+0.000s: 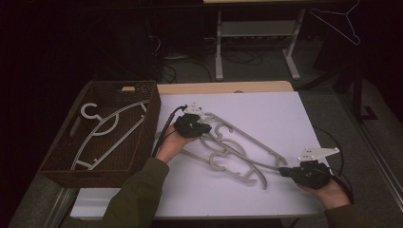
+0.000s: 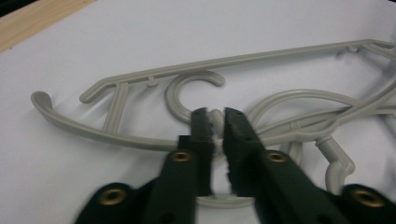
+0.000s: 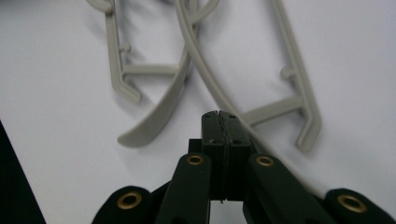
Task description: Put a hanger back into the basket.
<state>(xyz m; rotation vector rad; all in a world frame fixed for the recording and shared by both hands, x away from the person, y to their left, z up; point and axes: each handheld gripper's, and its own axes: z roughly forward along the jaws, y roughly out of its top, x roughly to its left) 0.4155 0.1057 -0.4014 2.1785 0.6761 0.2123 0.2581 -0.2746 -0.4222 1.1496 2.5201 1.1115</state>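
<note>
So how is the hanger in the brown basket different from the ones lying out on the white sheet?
The hanger in the basket lies alone and untouched, while the hangers on the sheet overlap in a tangled pile. The left gripper is clamped on the hook neck of one piled hanger and the right gripper is shut at a hanger's arm end; none holds the basket one. All look like the same pale grey plastic shape.

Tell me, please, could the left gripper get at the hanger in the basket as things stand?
Probably not at once: the left gripper is shut on a hanger's neck on the table; the basket hanger lies uncovered beside it.
</note>
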